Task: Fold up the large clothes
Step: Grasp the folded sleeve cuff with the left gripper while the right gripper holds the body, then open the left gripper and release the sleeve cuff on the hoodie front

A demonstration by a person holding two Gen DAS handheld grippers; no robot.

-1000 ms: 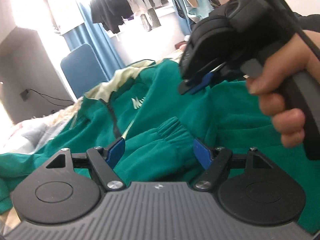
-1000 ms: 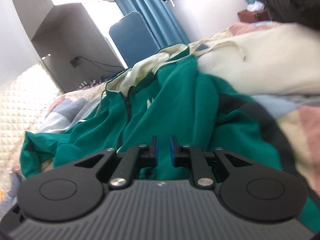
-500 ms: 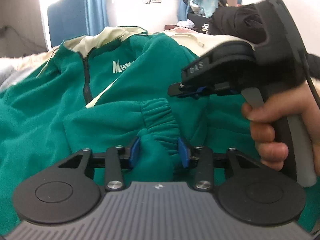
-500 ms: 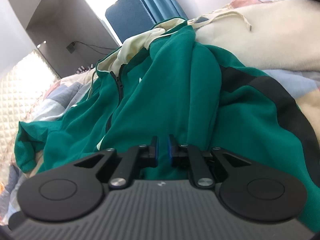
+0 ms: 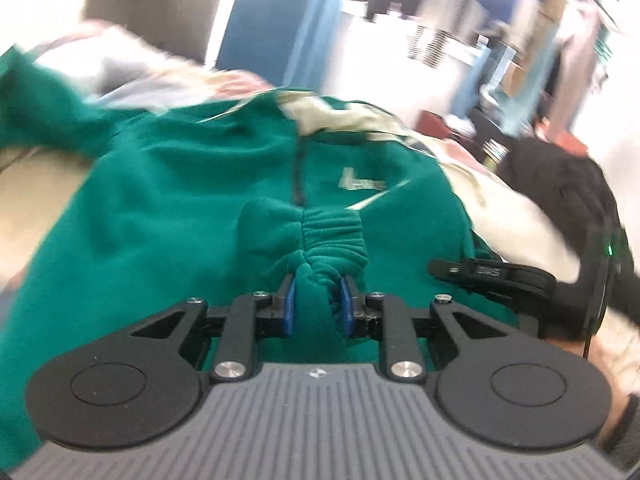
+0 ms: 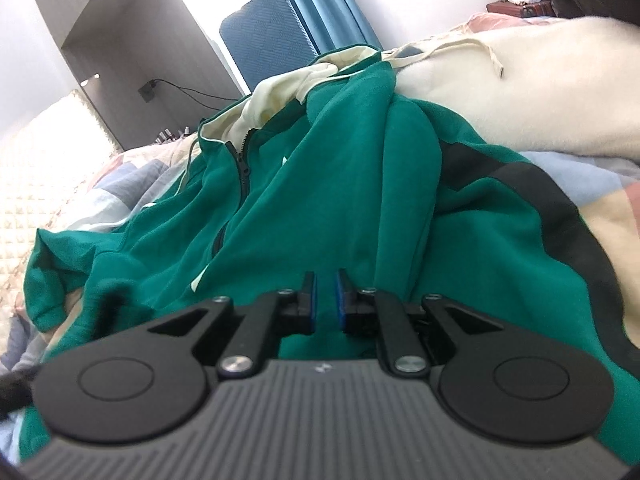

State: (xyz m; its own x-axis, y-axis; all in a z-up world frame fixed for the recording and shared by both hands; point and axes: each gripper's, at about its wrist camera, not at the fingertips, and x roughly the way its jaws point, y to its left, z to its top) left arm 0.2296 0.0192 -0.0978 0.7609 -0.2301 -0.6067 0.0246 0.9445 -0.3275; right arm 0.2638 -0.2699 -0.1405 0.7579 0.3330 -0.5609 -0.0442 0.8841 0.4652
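The big green fleece zip-up jacket with the cream-lined hood (image 6: pixel 320 184) lies spread and rumpled across the patchwork quilt on the bed (image 6: pixel 592 184), hood end toward the blue chair (image 6: pixel 268 28). I'd judge it soft and limp, light for its bulk, and grippy rather than slick; it will sag and drag from wherever it is lifted, never hold a shape. The sensible places to take hold are the thicker bits: the elastic cuffs, the hem band, the shoulder seams. A pinch in the middle of a panel would likely only raise a peak of cloth.

The left claw (image 5: pixel 318 302) has just been closing, and its blue pads (image 5: pixel 289 304) are clamped on a bunch of green fleece right at the gathered elastic cuff of the sleeve (image 5: pixel 334 236), which lies over the jacket's front below the white chest lettering (image 5: pixel 360 184).

The right claw (image 6: pixel 325 300) sits low over the jacket's lower front with its jaws almost together, a thin gap between the pads. Green cloth shows behind that gap, but I cannot tell whether any is pinched. Seen from the left camera, its black body (image 5: pixel 516 276) lies close alongside.
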